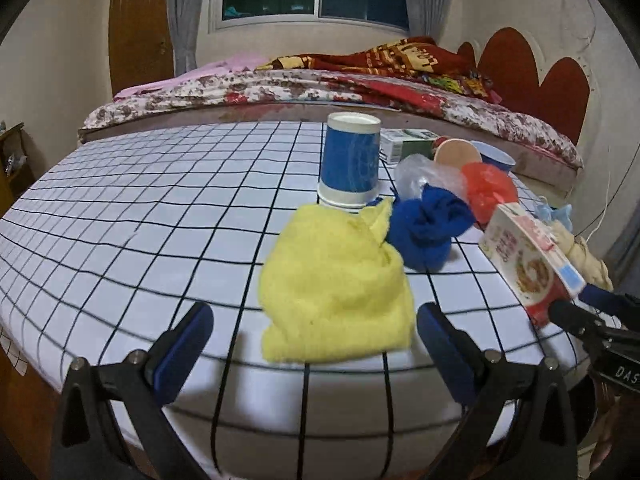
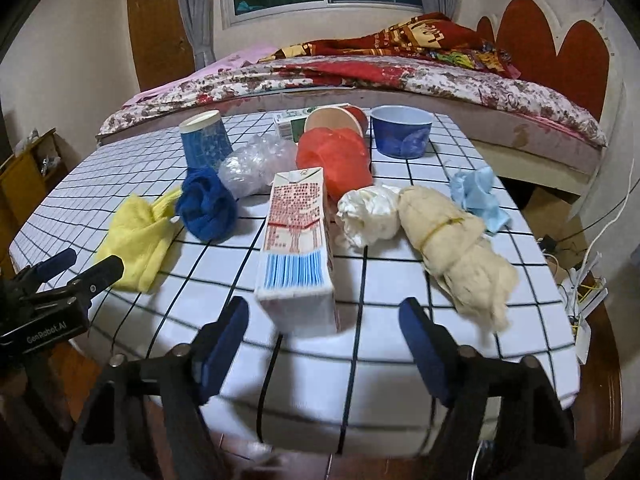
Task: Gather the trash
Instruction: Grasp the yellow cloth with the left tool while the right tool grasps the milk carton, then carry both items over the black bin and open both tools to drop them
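Two grippers over the bench (image 1: 120,208): my left gripper (image 1: 314,320) gapes around the yellow cloth (image 1: 336,276). My right gripper (image 2: 324,326) stands wide, carton (image 2: 296,240) ahead, ungripped.

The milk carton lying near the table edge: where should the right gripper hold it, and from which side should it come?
Grip the carton across its two long side faces, near the flat bottom end. It lies lengthwise, bottom towards the right gripper, whose open fingers already stand either side of that end. Probably come straight forward from the table edge.

fuzzy yellow cloth (image 1: 336,288), glossy printed carton (image 2: 296,248), crinkled clear plastic bag (image 2: 256,164), smooth tablecloth (image 1: 132,216).
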`<state>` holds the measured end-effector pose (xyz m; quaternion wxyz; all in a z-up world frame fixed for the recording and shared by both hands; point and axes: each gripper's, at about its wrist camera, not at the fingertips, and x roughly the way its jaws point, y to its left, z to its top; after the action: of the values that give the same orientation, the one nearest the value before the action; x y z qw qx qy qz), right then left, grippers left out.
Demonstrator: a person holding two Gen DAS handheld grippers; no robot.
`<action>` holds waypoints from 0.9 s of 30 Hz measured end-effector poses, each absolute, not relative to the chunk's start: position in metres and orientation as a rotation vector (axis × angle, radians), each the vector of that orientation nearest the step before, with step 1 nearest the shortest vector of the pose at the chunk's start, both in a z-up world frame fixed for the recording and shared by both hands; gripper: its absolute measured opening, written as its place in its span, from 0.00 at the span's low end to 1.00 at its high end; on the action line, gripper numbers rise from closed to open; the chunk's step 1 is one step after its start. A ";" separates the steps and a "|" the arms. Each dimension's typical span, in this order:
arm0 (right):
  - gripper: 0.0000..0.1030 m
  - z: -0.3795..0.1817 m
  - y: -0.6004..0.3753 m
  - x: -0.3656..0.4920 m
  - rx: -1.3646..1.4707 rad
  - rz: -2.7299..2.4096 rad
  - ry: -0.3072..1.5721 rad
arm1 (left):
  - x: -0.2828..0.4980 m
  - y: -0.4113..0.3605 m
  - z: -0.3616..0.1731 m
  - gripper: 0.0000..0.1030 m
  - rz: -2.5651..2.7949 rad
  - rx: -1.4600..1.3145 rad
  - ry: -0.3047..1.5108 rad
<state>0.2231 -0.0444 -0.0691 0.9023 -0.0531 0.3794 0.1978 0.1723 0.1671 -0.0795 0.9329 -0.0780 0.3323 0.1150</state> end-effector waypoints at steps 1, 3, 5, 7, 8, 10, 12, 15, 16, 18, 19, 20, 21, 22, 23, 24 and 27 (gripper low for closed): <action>0.71 -0.071 -0.043 0.226 -0.109 0.411 0.787 | 0.175 0.168 -0.080 0.98 0.228 -0.165 0.682; 0.65 -0.074 -0.039 0.232 -0.115 0.414 0.789 | 0.180 0.169 -0.082 0.91 0.213 -0.172 0.690; 0.48 -0.077 -0.036 0.236 -0.117 0.425 0.797 | 0.188 0.169 -0.087 0.76 0.199 -0.169 0.707; 0.35 -0.079 -0.034 0.236 -0.133 0.431 0.799 | 0.194 0.171 -0.095 0.51 0.173 -0.170 0.742; 0.35 -0.079 -0.032 0.236 -0.143 0.437 0.792 | 0.194 0.171 -0.096 0.43 0.155 -0.171 0.739; 0.34 -0.081 -0.030 0.233 -0.156 0.448 0.787 | 0.189 0.172 -0.093 0.23 0.123 -0.183 0.721; 0.34 -0.080 -0.029 0.229 -0.168 0.465 0.770 | 0.180 0.173 -0.088 0.19 0.107 -0.202 0.697; 0.34 -0.074 -0.030 0.220 -0.178 0.468 0.744 | 0.169 0.171 -0.081 0.17 0.103 -0.198 0.669; 0.34 -0.072 -0.031 0.217 -0.175 0.470 0.735 | 0.166 0.170 -0.079 0.17 0.105 -0.195 0.664; 0.34 -0.066 -0.033 0.211 -0.173 0.472 0.718 | 0.157 0.166 -0.073 0.16 0.105 -0.191 0.637; 0.34 -0.063 -0.035 0.208 -0.174 0.474 0.710 | 0.157 0.165 -0.070 0.16 0.106 -0.186 0.627; 0.34 -0.061 -0.036 0.205 -0.174 0.475 0.702 | 0.155 0.163 -0.068 0.16 0.107 -0.177 0.617; 0.34 -0.058 -0.037 0.201 -0.177 0.475 0.695 | 0.150 0.161 -0.065 0.16 0.105 -0.172 0.603; 0.34 -0.056 -0.037 0.198 -0.179 0.476 0.688 | 0.149 0.160 -0.063 0.15 0.102 -0.171 0.595; 0.34 -0.054 -0.038 0.195 -0.180 0.478 0.683 | 0.146 0.159 -0.061 0.15 0.099 -0.168 0.586; 0.34 -0.052 -0.041 0.192 -0.177 0.479 0.676 | 0.142 0.157 -0.058 0.15 0.096 -0.163 0.575; 0.34 -0.043 -0.051 0.181 -0.158 0.468 0.656 | 0.134 0.147 -0.050 0.15 0.080 -0.147 0.551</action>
<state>0.1814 -0.0512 -0.0434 0.9169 -0.0769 0.3190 0.2274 0.1337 0.1470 -0.0499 0.9588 -0.0727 0.2718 0.0395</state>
